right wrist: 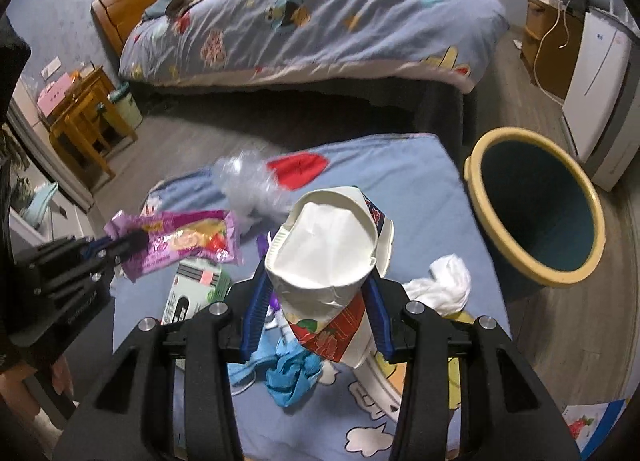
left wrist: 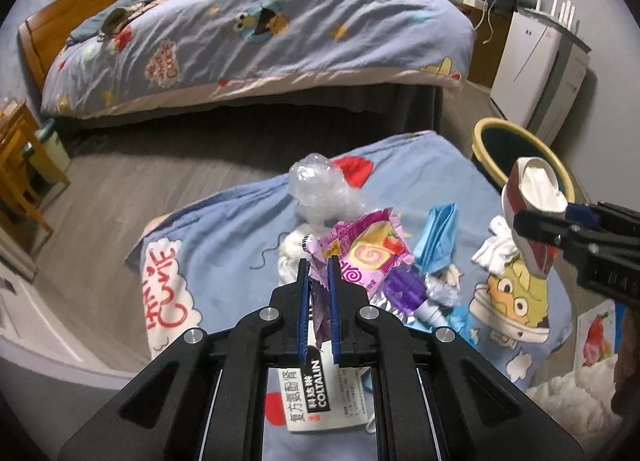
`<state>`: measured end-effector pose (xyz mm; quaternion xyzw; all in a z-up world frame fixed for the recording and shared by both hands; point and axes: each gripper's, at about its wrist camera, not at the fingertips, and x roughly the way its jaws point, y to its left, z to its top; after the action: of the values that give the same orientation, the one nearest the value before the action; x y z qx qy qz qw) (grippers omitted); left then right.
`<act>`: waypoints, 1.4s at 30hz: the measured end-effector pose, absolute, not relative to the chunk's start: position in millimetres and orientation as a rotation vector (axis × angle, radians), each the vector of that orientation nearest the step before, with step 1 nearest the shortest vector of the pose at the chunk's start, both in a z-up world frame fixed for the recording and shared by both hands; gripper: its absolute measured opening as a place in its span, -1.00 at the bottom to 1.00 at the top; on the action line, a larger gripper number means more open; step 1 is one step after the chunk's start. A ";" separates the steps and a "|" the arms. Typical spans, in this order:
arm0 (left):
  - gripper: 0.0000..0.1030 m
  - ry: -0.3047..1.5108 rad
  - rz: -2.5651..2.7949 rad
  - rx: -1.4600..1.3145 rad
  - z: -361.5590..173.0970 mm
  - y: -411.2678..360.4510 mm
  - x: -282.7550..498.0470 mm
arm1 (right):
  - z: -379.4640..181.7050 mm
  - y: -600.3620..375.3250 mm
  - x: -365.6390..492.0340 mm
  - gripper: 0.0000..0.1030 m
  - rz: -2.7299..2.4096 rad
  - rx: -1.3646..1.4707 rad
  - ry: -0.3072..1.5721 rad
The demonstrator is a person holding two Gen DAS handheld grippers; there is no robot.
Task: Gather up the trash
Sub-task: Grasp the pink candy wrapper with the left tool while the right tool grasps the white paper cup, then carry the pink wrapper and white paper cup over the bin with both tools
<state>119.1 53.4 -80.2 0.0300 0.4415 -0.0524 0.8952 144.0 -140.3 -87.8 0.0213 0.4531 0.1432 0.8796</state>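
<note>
My left gripper (left wrist: 319, 261) is shut on a purple snack wrapper (left wrist: 368, 249) and holds it above the blue cartoon cloth (left wrist: 224, 245); it also shows in the right wrist view (right wrist: 120, 245), wrapper (right wrist: 188, 243). My right gripper (right wrist: 316, 281) is shut on a crushed white paper cup (right wrist: 328, 245) with a red print, held above the cloth (right wrist: 420, 189); the cup shows in the left wrist view (left wrist: 534, 205). The dark bin with a yellow rim (right wrist: 536, 205) stands right of the cloth, open and upright.
On the cloth lie crumpled clear plastic (left wrist: 316, 189), a blue paper scrap (left wrist: 436, 237), white tissue (right wrist: 444, 281), a medicine box (left wrist: 316, 393) and a purple tube (left wrist: 404, 293). A bed (left wrist: 260, 33) stands behind; a white cabinet (left wrist: 532, 65) is at right.
</note>
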 end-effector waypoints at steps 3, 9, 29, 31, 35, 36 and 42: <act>-0.82 0.904 -0.099 0.073 -77.2 52.2 119.5 | -80.4 -148.1 148.0 -0.16 0.300 0.071 0.935; -0.82 0.839 -0.099 0.060 -54.0 44.9 122.4 | -57.0 -165.3 154.3 -0.16 0.306 0.080 0.895; -0.82 0.827 -0.150 0.095 -50.6 -6.2 135.6 | -4.7 -273.3 205.2 -0.16 0.214 0.073 0.760; -0.82 0.850 -0.153 0.085 -56.3 -11.7 140.7 | -7.5 -284.4 211.3 -0.16 0.196 0.061 0.762; -0.82 0.868 -0.167 0.078 -60.9 -28.7 150.9 | -21.1 -309.9 223.8 -0.16 0.153 0.059 0.783; -0.82 0.862 -0.169 0.090 -60.1 -34.5 152.8 | -24.6 -316.1 225.5 -0.16 0.146 0.069 0.790; -0.82 0.842 -0.225 0.117 -57.0 -83.8 171.2 | -42.1 -362.4 238.2 -0.16 0.065 0.066 0.814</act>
<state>171.2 -83.8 -57.0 0.0569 0.4077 -0.1091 0.9048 238.2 -362.4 -42.1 0.0321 0.3956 0.0315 0.9173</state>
